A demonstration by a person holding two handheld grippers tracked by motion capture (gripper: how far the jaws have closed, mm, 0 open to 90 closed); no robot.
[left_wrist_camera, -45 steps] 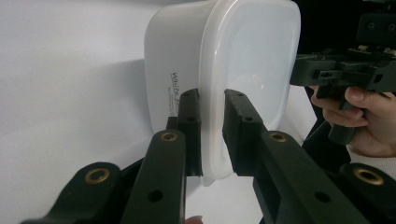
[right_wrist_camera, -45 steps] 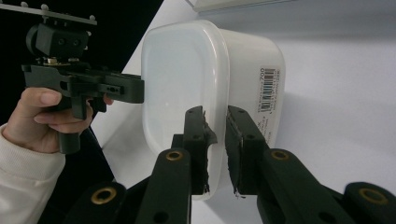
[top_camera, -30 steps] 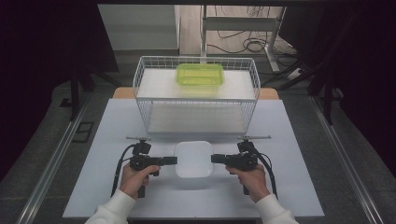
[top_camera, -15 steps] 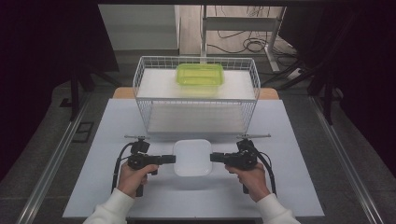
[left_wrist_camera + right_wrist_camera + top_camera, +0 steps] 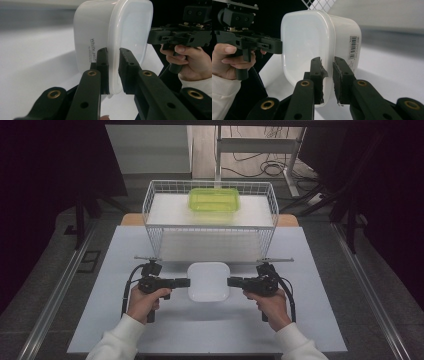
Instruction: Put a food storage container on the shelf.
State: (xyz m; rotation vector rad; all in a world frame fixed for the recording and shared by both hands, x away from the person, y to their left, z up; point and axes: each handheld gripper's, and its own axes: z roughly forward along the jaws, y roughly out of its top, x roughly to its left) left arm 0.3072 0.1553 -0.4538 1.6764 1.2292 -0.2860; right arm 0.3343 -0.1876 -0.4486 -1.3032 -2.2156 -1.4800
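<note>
High view: I have the white box [image 5: 209, 281] on the table [image 5: 100, 310], lid on, contents not visible, between my left gripper [image 5: 185, 282] and right gripper [image 5: 231, 281], each meeting one side of it. Behind it stands the wire basket [image 5: 155, 227], holding a green tub [image 5: 214, 199] on its upper level; whether the tub holds anything I cannot tell. My forearms are cut off at the lower edge. Against the frame a second ago, the box sits slightly farther toward the basket, both grippers with it. Left gripper view: my left gripper [image 5: 113, 71] is clamped on the box [image 5: 95, 35] at its lid rim, one jaw on each side; small print on the wall is too fine to read in full. The right gripper [image 5: 152, 37] shows beyond, at the far side. Right gripper view: my right gripper [image 5: 327, 75] pinches the opposite rim of the box [image 5: 304, 40], a barcode label [image 5: 352, 47] on its wall; the left gripper [image 5: 278, 47] touches the far edge, and a corner of the basket [image 5: 322, 3] is cut off at the top.
</note>
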